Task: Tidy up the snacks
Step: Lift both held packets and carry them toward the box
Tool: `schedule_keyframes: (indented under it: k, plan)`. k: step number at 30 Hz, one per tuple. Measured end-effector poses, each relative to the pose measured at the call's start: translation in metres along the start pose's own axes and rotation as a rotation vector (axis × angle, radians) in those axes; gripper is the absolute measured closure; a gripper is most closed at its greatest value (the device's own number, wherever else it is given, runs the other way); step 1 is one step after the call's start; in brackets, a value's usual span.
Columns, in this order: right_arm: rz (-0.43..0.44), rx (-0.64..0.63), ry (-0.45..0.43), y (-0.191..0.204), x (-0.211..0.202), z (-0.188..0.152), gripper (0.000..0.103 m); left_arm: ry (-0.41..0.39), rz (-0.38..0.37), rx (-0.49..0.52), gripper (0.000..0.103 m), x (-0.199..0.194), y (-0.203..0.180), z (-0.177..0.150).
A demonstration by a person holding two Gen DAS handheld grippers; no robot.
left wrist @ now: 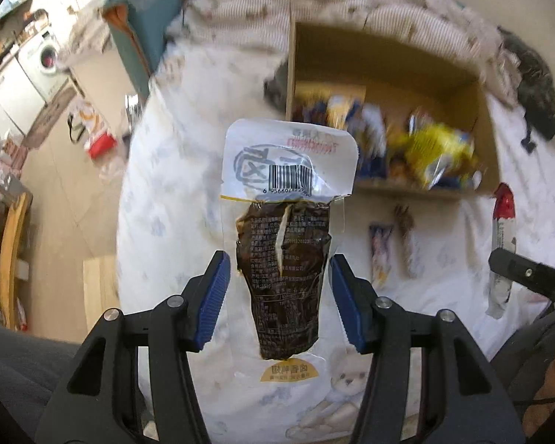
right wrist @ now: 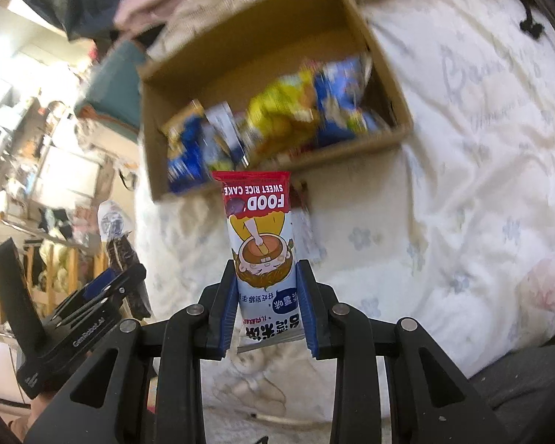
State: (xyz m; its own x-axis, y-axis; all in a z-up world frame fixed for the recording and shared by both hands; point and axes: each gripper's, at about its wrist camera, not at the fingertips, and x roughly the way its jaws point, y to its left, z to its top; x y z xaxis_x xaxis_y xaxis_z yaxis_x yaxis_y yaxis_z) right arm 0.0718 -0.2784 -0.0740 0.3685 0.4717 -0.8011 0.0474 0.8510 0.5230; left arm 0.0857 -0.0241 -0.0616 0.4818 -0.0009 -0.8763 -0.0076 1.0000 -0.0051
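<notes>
With the brown meat pouch [left wrist: 283, 277] clamped lengthwise in the left gripper [left wrist: 281, 296] and the rice cake bar [right wrist: 264, 255] likewise in the right gripper [right wrist: 266, 307], the cardboard box [right wrist: 384, 59] is seen at twelve o'clock.

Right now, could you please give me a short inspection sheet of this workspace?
Surface: bed sheet, white with a pale flower print.
Job's things: cardboard box part filled with packets; two packets lie loose before it.
Clutter: dark bundle beside the box.
Grippers: left gripper holds a dark meat snack pouch; right gripper holds a sweet rice cake packet.
Cables: nothing seen.
Surroundings: washing machine, cluttered floor.
</notes>
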Motion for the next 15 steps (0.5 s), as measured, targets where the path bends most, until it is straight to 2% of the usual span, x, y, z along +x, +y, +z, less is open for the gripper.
schedule_keyframes:
  k: [3, 6, 10, 15]
  plan:
    - [0.018, -0.001, -0.046, 0.001, -0.011, 0.007, 0.071, -0.055, -0.007, 0.016, 0.052, -0.009, -0.002, 0.022]
    - [-0.001, -0.026, -0.071, 0.002, -0.017, 0.021, 0.071, -0.088, 0.016, 0.045, 0.052, -0.01, -0.009, 0.046]
    - [-0.013, -0.001, -0.101, -0.005, -0.02, 0.042, 0.071, -0.093, 0.003, 0.026, 0.052, -0.003, -0.012, 0.072]
    - [-0.012, 0.057, -0.089, -0.019, -0.01, 0.067, 0.071, -0.082, -0.02, 0.025, 0.052, 0.006, -0.025, 0.096]
